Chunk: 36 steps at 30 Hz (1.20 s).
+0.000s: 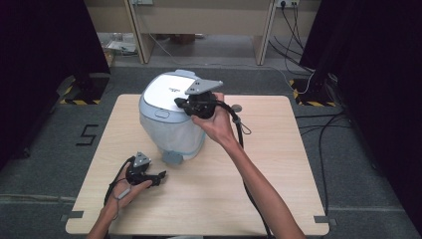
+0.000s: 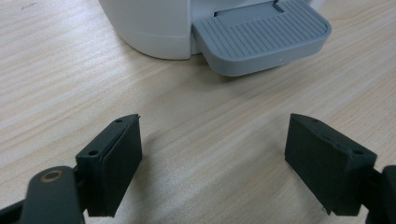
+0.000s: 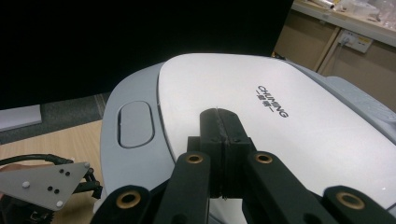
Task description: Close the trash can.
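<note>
A white and grey pedal bin (image 1: 169, 119) stands on the wooden table (image 1: 278, 164), lid down, with its grey foot pedal (image 1: 172, 157) toward me. My right gripper (image 1: 180, 103) is shut with nothing between its fingers, and its tips rest on the white lid (image 3: 243, 93) above the brand lettering. My left gripper (image 1: 160, 176) lies low on the table just in front of the pedal, open. The left gripper view has the ribbed pedal (image 2: 261, 35) straight ahead beyond the spread fingers (image 2: 114, 158), with bare wood between them.
An oval push button (image 3: 135, 123) sits in the grey rim of the lid (image 1: 161, 113). A small round grey object (image 1: 237, 107) lies on the table behind the right hand. Cables trail on the floor at the right (image 1: 318, 74). Dark curtains flank the table.
</note>
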Motion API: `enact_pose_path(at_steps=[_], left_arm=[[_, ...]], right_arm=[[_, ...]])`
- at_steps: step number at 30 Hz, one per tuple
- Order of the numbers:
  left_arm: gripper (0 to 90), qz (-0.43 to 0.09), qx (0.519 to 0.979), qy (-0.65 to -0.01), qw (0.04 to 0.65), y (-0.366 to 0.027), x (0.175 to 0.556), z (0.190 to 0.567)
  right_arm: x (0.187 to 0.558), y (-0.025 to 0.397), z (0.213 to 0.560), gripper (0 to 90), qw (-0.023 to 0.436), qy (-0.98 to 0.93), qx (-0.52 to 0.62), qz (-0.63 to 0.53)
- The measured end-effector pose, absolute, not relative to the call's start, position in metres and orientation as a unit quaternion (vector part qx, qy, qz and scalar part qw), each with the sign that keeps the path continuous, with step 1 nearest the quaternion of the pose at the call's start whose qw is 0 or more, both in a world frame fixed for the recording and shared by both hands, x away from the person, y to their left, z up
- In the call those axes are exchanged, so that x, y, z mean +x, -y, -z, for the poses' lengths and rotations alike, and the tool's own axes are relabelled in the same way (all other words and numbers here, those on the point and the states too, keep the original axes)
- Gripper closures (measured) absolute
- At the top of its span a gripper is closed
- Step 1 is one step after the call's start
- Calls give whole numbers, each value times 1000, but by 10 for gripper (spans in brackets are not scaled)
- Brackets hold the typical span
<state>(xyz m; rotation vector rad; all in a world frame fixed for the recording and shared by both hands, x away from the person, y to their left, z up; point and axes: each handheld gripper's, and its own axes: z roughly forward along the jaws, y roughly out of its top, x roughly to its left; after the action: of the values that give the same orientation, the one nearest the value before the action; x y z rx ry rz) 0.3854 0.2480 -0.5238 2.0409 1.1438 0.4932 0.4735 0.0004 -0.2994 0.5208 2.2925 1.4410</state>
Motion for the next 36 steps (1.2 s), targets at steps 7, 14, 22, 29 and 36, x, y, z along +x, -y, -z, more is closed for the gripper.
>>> enact_pose_path(at_steps=[7,14,22,29,36], left_arm=[[179,-192,794,-446,366,-248,385,524],[179,-192,794,-446,367,-248,385,524],[179,-192,794,-446,367,-248,385,524],[179,-193,793,-446,368,-248,385,524],[179,-193,793,-446,368,-248,385,524]], right_arm=[[465,-13,298,900,202,-829,167,-494],[470,10,296,744,159,-794,207,-549],[464,61,294,494,207,-755,270,-562],[457,96,302,401,230,-744,305,-548],[445,125,325,270,253,-740,339,-522]])
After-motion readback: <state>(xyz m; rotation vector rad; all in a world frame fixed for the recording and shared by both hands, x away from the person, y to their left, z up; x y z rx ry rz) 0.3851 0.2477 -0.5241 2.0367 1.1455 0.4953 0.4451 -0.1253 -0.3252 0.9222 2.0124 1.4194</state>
